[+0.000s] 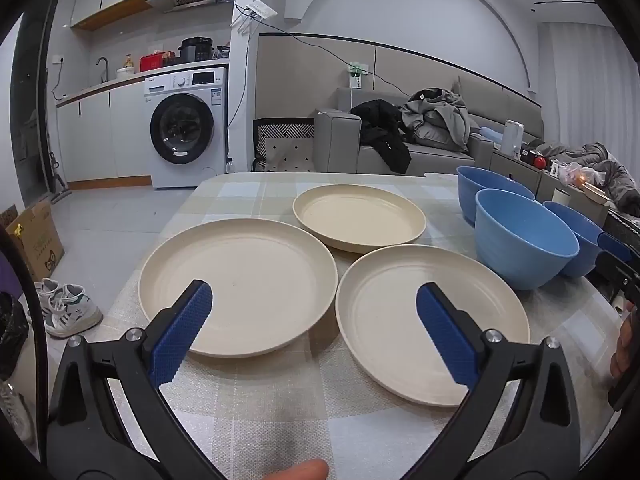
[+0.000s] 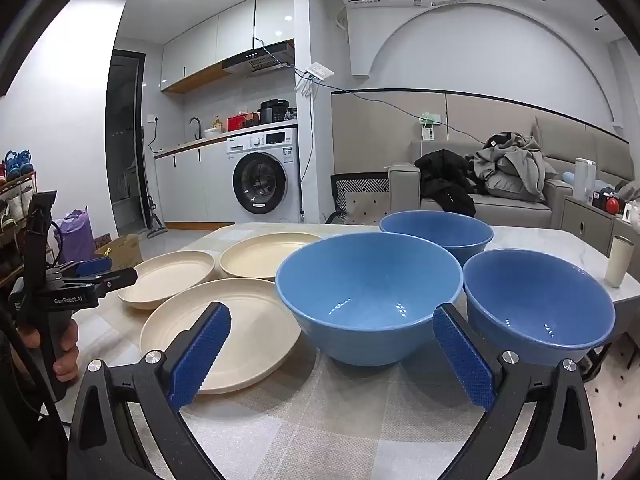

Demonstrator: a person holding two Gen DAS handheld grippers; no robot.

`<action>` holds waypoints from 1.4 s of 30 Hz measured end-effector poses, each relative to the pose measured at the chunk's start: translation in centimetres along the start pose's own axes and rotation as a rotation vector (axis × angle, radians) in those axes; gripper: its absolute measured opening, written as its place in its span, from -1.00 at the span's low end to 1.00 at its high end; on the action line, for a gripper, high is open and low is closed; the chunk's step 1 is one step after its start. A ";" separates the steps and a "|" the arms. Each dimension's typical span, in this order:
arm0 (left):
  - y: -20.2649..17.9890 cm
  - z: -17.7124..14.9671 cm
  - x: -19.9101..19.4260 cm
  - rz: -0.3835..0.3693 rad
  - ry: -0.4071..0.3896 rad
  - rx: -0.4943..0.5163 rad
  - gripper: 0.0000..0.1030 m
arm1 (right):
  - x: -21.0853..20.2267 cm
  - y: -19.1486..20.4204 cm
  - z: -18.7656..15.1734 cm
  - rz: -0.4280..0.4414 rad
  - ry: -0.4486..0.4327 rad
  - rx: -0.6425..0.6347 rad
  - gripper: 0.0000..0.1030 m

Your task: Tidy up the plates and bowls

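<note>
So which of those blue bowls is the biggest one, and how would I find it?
Start at the checked tablecloth, where cream plates sit on one side and three blue bowls on the other. The biggest bowl is the one touching the nearest cream plate. It looks wider than the two other bowls.

home: washing machine point(image 1: 187, 128) (sofa point(image 1: 420, 148) beside)

Table point(image 1: 256, 412) covered with beige-and-grey checked cloth; pale marble-look top bare at far right edge.
Three round cream plastic plates on cloth: near-left plate point(image 1: 236, 292), near-right plate point(image 1: 424, 320), far plate point(image 1: 360, 216), rims close together.
Three blue plastic bowls upright at right: front bowl point(image 2: 368, 292), rear bowl point(image 2: 436, 232), right bowl point(image 2: 536, 304).
Cream cylindrical cup point(image 2: 619, 260) on bare top.
</note>
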State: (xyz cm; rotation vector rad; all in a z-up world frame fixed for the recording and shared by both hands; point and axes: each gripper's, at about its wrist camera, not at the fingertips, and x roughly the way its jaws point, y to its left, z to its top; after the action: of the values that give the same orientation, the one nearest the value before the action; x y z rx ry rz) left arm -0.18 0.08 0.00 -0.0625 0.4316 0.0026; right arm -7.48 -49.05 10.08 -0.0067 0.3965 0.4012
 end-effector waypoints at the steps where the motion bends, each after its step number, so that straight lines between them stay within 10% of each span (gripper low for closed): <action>1: 0.0 0.0 -0.1 -0.001 0.001 -0.001 0.97 | 0.1 0.0 0.0 -0.001 0.016 0.006 1.00; 42: -0.2 0.0 -1.4 -0.014 -0.004 0.006 0.97 | 0.3 0.4 -0.1 0.012 -0.006 -0.011 1.00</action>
State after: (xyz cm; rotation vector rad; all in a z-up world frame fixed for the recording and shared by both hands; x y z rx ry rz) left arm -1.41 -0.11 0.59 -0.0600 0.4274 -0.0121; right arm -7.36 -48.57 9.91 -0.0140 0.3885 0.4146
